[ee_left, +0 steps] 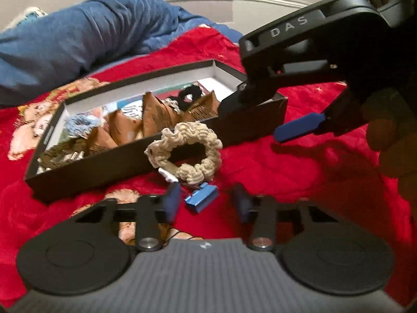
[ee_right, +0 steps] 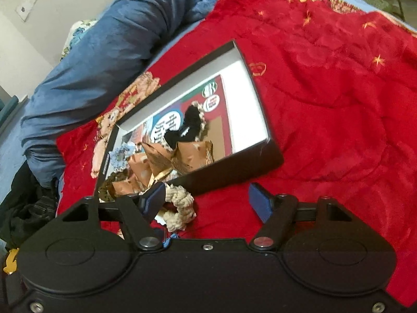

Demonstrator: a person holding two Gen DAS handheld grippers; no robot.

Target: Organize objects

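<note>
Two grippers w/ blue pads, both spread wide & holding nothing: left gripper (ee_left: 207, 203) low over the red blanket (ee_right: 325, 104), right gripper (ee_right: 211, 199) above & to its right. One cream scrunchie (ee_left: 186, 151) lies on the blanket outside the black box (ee_left: 125, 164), touching its near wall; ruffled, ribbed knit, ring shape, w/ a white tag at its lower edge. In the right wrist view the scrunchie sits just beside the right gripper's left pad, partly hidden by it. One small blue clip-like item (ee_left: 202, 198) just in front of the scrunchie, between the left gripper's pads in that view. Inside the box: 1 black scrunchie (ee_right: 189, 126), 1 light-blue scrunchie (ee_right: 121, 155), approx 4 brown-gold wrapped packets (ee_right: 161, 159) (exact count unclear), 1 dark brownish scrunchie-like thing at the near-left corner, all on a printed sheet. One blue quilt (ee_right: 99, 60) bunched behind the box.
</note>
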